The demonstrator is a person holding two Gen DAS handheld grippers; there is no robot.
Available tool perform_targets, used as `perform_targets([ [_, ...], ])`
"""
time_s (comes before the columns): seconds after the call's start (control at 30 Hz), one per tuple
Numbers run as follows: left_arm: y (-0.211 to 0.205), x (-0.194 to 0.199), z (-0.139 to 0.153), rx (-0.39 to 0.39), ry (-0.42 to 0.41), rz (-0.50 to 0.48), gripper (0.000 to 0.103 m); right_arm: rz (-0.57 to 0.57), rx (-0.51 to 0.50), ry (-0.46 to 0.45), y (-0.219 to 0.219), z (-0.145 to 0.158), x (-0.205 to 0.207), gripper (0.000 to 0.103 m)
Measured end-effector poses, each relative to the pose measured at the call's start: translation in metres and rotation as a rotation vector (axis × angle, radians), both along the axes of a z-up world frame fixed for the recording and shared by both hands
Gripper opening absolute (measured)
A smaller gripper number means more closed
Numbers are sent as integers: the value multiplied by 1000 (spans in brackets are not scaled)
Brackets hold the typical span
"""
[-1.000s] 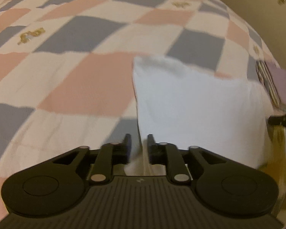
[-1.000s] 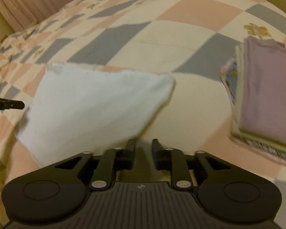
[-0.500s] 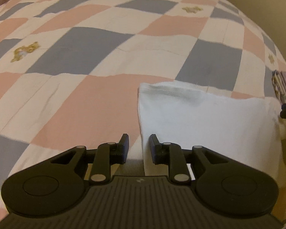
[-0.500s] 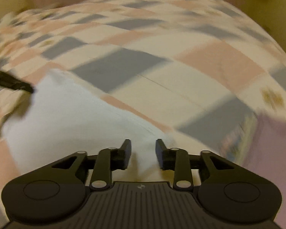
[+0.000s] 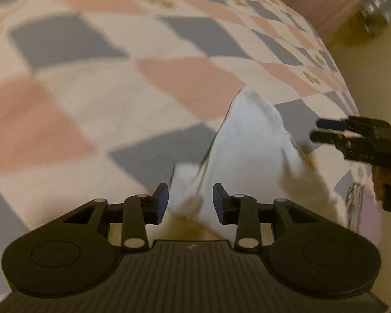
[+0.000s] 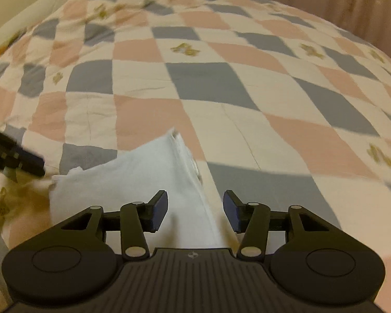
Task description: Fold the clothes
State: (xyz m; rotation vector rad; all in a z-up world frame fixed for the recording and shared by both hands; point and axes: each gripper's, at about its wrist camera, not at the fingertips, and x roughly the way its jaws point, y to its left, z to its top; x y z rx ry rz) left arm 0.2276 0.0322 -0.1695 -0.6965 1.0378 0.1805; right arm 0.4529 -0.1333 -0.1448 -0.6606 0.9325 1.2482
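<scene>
The left gripper [image 5: 190, 199] has its jaws spread apart, with a bunched edge of the white folded cloth [image 5: 250, 156] lying between the blue-padded fingertips [image 5: 162, 200] but not pinched. The right gripper [image 6: 195, 210] is likewise spread wide; the cloth's near corner sits between its fingers, closer to the left pad [image 6: 161, 210], and nothing is clamped. In the left wrist view the cloth rises in a peaked, rumpled fold ahead of the fingers, though motion blur makes its exact layers hard to read. The cloth lies on the checked quilt [image 6: 221, 83] of pink, grey-blue and cream squares with small gold motifs. Each camera catches the other gripper at its frame edge, on the far side of the cloth. At the lower right of the left view a lilac and patterned pile [image 5: 362, 208], probably folded clothes, lies just beside the cloth.
</scene>
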Motion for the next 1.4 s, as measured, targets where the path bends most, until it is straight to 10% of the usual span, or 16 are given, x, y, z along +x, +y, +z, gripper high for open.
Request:
perform_targets([
  [0.33,-13,-20,-36,-203,10,119,32,190,-125,27,65,-28,9,56],
  [0.9,-6,-15,-67,-312,-57,171,29,296,-213,80,107,-58,9,54],
  [1.1,-6,-15,-71,-336,-83,171,10,257,-209,97,106,-62,14,39],
  [1.2,-8,-16,-70,-317,-90,159,3,223,-200,105,105,-59,19,15],
  [1.4,-9,-16,-46,-247,-165,106,1,209,-172,73,97,-42,11,9],
])
